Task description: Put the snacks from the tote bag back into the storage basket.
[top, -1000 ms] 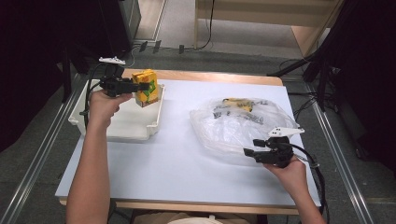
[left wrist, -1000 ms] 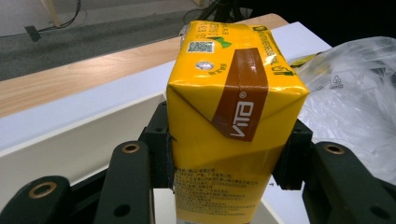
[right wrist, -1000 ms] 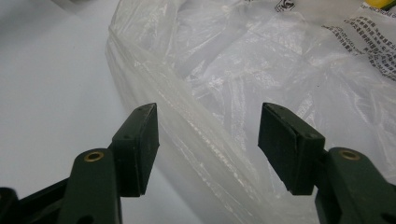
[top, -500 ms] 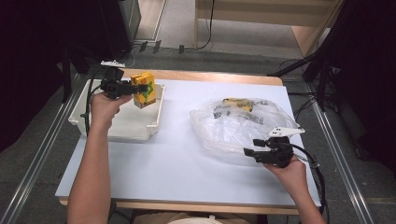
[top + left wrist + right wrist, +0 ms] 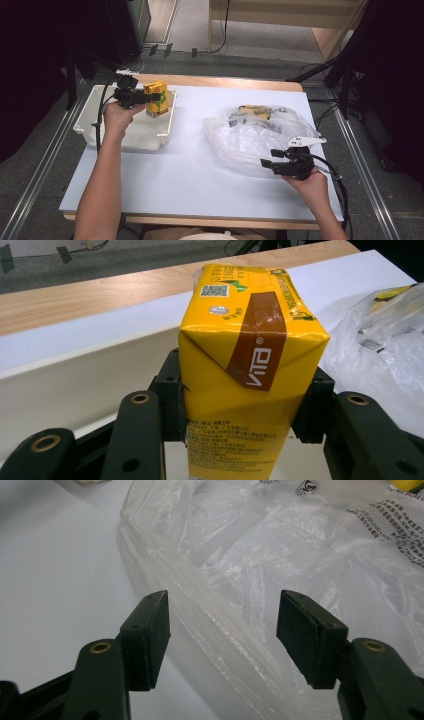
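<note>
A yellow drink carton (image 5: 157, 100) with a brown stripe stands upright over the far right part of a white tray (image 5: 100, 136). My left gripper (image 5: 150, 97) is shut on the carton's sides. In the left gripper view both pads press the carton (image 5: 250, 355), and its bottom is hidden, so I cannot tell if it rests on the tray (image 5: 75, 385). My right gripper (image 5: 266, 164) is open at the near edge of a crumpled clear plastic bag (image 5: 255, 135). In the right gripper view the bag's folded edge (image 5: 225, 625) runs between the jaws, which do not touch it.
A yellow item (image 5: 252, 111) lies inside the bag at its far side. The white table top (image 5: 200, 180) has a wooden far edge (image 5: 225, 82). Cables trail from both grippers. Dark stands and floor rails flank the table.
The left gripper and the carton have sunk slightly over the tray. The right gripper has stayed in place, still open at the bag.
</note>
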